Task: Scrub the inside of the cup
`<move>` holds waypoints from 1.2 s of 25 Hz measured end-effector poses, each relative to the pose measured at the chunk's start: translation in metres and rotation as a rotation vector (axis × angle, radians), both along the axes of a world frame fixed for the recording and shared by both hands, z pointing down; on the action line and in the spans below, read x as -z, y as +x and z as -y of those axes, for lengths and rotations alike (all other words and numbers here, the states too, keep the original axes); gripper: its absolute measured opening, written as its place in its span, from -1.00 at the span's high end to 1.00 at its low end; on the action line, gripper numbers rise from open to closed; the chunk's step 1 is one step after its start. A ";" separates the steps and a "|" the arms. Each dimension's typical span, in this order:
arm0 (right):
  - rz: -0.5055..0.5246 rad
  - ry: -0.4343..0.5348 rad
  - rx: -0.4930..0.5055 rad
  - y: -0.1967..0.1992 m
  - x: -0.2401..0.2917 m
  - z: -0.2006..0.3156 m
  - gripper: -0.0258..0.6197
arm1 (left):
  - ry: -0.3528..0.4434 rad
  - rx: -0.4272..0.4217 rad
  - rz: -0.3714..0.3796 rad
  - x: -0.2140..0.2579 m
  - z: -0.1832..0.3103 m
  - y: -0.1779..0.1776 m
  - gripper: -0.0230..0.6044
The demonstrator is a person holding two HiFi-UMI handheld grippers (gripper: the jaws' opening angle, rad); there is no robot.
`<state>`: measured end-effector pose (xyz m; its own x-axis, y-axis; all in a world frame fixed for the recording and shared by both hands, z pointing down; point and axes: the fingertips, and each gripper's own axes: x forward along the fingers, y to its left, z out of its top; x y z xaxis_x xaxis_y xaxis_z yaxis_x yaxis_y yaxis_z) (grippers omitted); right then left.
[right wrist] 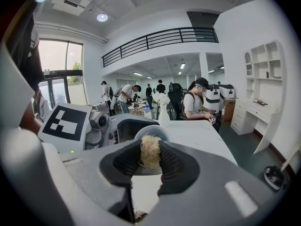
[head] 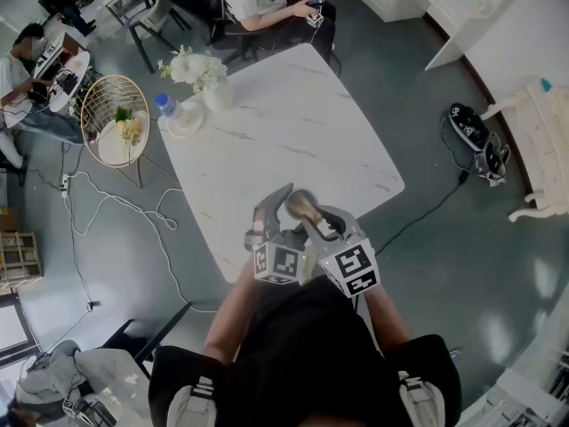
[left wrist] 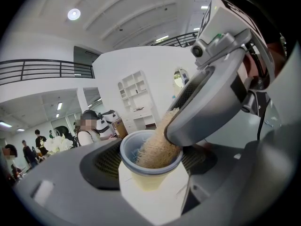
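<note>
Cup [left wrist: 146, 182] risk first: it's gripped only by its sides, up off the desk [head: 293, 123], so a hard shove from the scrubber could lever it sideways out of the grip or crush the thin-looking wall. It hangs over the desk's near edge, so a slip probably means a drop. Left gripper [left wrist: 150, 164]: fingers [left wrist: 101, 166] spread wide, pads pressed on the cup's two sides, cup sitting between them roughly upright with the rim just past the pads. Middle: tan fibrous scrubber [left wrist: 157, 152] stuffed into the cup's mouth and filling most of it; can't tell if it reaches the bottom. Second risk: the wad jams on a twist and pulls out of the other grip, or that gripper's tips knock the rim, which they sit just beside, and tip the cup. Right gripper [right wrist: 150, 167]: its fingers [right wrist: 176, 166] are narrow, clamped on the scrubber's back end, with the cup straight ahead of the tips, above the desk.
</note>
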<state>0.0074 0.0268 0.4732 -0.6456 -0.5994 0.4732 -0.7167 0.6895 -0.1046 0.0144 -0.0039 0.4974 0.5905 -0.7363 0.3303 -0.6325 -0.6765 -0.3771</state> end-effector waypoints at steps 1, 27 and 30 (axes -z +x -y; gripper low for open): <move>0.000 -0.002 -0.002 0.001 0.000 0.000 0.59 | 0.001 -0.001 0.000 0.000 -0.001 0.000 -0.31; 0.002 0.027 -0.022 0.003 0.005 -0.003 0.59 | 0.001 -0.004 -0.008 0.000 -0.012 0.001 -0.31; 0.005 0.027 -0.016 0.002 0.005 -0.004 0.59 | 0.000 0.006 -0.009 -0.002 -0.011 -0.002 -0.31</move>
